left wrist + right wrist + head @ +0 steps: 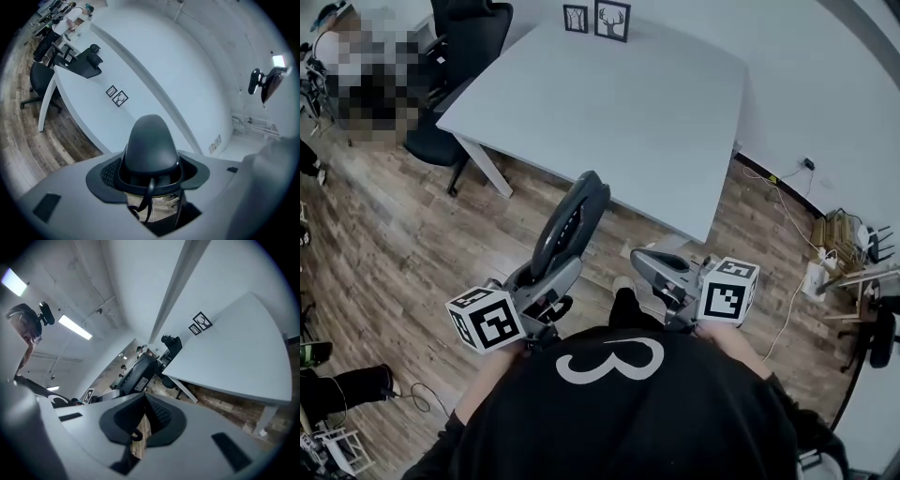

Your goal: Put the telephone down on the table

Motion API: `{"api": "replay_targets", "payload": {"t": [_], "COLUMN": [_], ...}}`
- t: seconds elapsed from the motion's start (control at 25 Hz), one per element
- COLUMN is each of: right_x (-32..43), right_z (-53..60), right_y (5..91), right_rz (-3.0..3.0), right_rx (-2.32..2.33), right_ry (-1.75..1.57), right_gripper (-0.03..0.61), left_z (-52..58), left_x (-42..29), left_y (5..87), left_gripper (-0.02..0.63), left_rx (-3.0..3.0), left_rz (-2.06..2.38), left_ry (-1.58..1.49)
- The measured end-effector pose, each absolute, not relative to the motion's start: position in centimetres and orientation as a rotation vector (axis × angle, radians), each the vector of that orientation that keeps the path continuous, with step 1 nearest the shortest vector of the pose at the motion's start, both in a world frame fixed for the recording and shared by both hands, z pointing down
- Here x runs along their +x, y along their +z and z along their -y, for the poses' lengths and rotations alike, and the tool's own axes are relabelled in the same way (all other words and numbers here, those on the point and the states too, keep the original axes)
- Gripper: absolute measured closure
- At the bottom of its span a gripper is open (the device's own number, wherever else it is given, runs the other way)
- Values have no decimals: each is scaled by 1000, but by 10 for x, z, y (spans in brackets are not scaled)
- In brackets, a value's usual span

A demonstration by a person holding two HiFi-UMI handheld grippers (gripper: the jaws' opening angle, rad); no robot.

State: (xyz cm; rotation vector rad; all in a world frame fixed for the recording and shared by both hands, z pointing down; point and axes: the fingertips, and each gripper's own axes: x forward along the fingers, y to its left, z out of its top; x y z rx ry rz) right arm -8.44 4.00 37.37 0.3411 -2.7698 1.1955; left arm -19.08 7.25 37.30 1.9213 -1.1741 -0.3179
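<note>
The telephone (572, 220) is a dark grey handset, and my left gripper (555, 277) is shut on its lower end, holding it upright over the wooden floor in front of the table. In the left gripper view its rounded end (150, 147) fills the space between the jaws of the left gripper (151, 187). The light grey table (619, 112) lies just ahead, its near edge a short way beyond the handset. My right gripper (644, 264) hangs beside it at the right, shut and empty; its own view shows the right gripper (142, 420) pads together and the handset (136, 373) off to the left.
Two framed pictures (598, 19) stand at the table's far end. A black office chair (464, 56) sits at the table's left corner, with a person beyond it. Cables and a power strip (816, 272) lie on the floor at the right, by the wall.
</note>
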Motion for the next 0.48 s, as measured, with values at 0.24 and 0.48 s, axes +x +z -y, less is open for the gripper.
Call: {"api": "replay_targets", "payload": {"t": [0.24,0.48], "right_x": [-86,-64], "right_z": [14,81], "right_y": [368,372], "right_rz": [2794,2797], "right_rx": [345,382], "right_ry": [1228,1306], "right_gripper": [569,569], "left_z": [-15,55], "left_x": [-201,-190], "left_y": [366,365], "left_gripper": [326,325], "left_rx": [1931,1915], "left_rz": [1236,1245], "left_ry": [-281,-239]}}
